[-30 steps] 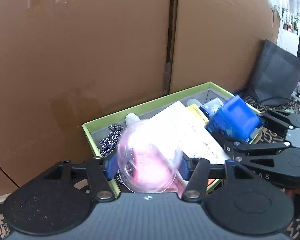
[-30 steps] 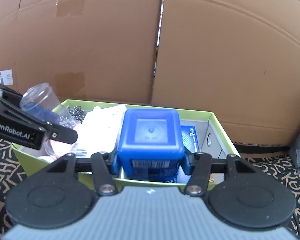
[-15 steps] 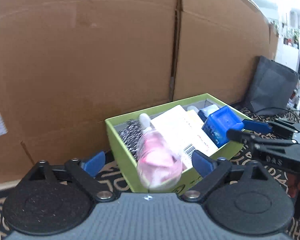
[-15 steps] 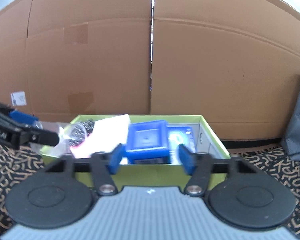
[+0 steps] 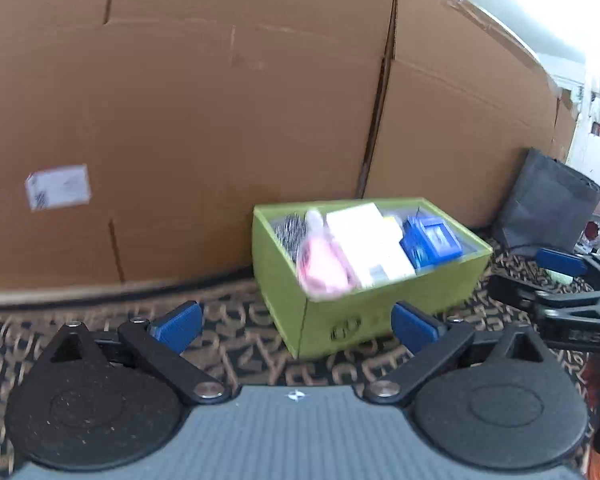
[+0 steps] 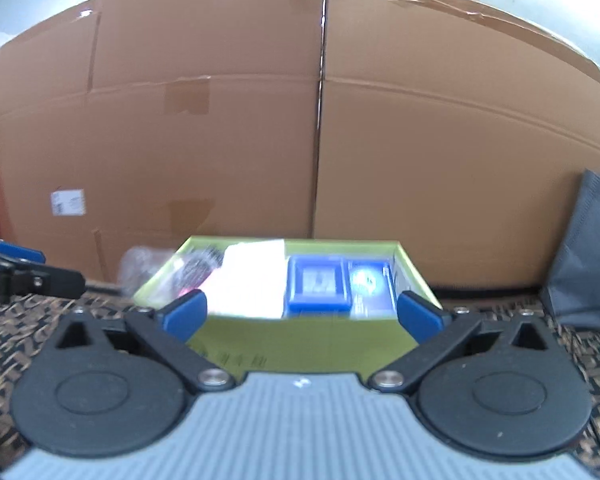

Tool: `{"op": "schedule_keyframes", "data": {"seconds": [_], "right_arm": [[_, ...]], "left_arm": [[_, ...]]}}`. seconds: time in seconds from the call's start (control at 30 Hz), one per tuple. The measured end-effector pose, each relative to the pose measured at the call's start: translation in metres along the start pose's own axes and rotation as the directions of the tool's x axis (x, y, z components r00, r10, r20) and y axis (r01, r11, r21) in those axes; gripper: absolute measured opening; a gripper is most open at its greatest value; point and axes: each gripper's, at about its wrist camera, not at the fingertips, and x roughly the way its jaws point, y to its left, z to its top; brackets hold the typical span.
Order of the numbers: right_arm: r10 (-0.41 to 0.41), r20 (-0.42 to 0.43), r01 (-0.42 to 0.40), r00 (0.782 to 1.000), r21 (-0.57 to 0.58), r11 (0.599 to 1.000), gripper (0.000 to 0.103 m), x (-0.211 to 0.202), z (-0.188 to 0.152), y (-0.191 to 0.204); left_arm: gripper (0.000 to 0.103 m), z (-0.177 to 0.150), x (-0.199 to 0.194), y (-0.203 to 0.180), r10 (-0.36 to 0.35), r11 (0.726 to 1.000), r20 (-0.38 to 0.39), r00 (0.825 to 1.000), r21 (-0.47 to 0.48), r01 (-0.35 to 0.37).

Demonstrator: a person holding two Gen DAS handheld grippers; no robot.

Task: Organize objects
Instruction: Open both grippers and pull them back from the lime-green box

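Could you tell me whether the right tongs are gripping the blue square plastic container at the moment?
No, the right tongs are open and empty, while the blue square plastic container sits inside the green cardboard box.

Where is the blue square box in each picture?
Left wrist view: the blue square plastic box sits at the right end inside the green cardboard bin.
Right wrist view: it sits right of middle in the bin.
Shared landmark: the white paper packet beside it.

Ahead of the left claw (image 5: 296,326) the box (image 5: 380,312) stands against the cardboard (image 5: 180,120), bag (image 5: 548,204) right.
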Motion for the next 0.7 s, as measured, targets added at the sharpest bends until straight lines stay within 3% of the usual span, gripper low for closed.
{"op": "schedule_keyframes", "data": {"seconds": [0.2,0.3,0.4,0.57,0.7], "right_arm": [[0.032,-0.124,-0.032,0.992,0.002,0.999,0.103,-0.06,-0.015,-0.002],[-0.01,-0.151,0.001,0.989,-0.061,0.998,0.103,-0.073,-0.024,0.0],[-0.062,-0.172,0.051,0.983,-0.071,0.996,0.103,-0.074,-0.029,-0.002],[-0.083,-0.187,0.08,0.979,-0.025,0.996,0.103,-0.065,-0.031,-0.013],[-0.085,-0.201,0.084,0.976,-0.011,0.996,0.103,-0.05,-0.036,-0.017]], "left_arm": [[0.103,-0.034,-0.019,-0.017,0.015,0.998,-0.07,0.997,-0.065,-0.02],[0.103,-0.046,-0.027,-0.033,0.024,0.998,-0.086,0.996,-0.059,-0.029],[0.103,-0.05,-0.025,-0.048,0.055,0.998,-0.106,0.993,-0.024,-0.058],[0.103,-0.048,0.001,-0.065,0.173,0.985,-0.109,0.979,0.028,-0.171],[0.103,-0.047,0.011,-0.064,0.228,0.974,-0.109,0.968,0.026,-0.226]]}}
